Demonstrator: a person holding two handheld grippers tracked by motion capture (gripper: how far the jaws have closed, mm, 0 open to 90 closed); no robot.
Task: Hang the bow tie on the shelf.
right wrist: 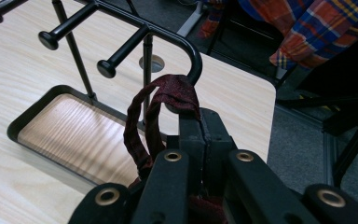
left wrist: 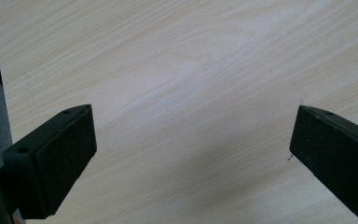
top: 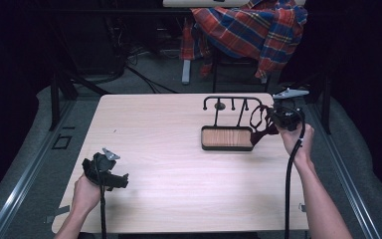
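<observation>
A dark red fabric loop (right wrist: 161,100) hung looped at the right-hand curved end of the black hook rack (right wrist: 121,21), above the rim of the rack's wooden tray (right wrist: 51,135). The right gripper (right wrist: 200,135) was clenched on that loop beside the rack. Well away from the rack, the left gripper (left wrist: 191,154) stood released over the bare table (left wrist: 191,70).

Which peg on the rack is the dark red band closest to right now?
The end hook, where the rack's top bar curves down. The band, pinched in the right tool, loops right beside it; the three knobbed pegs stand bare farther along.
</observation>
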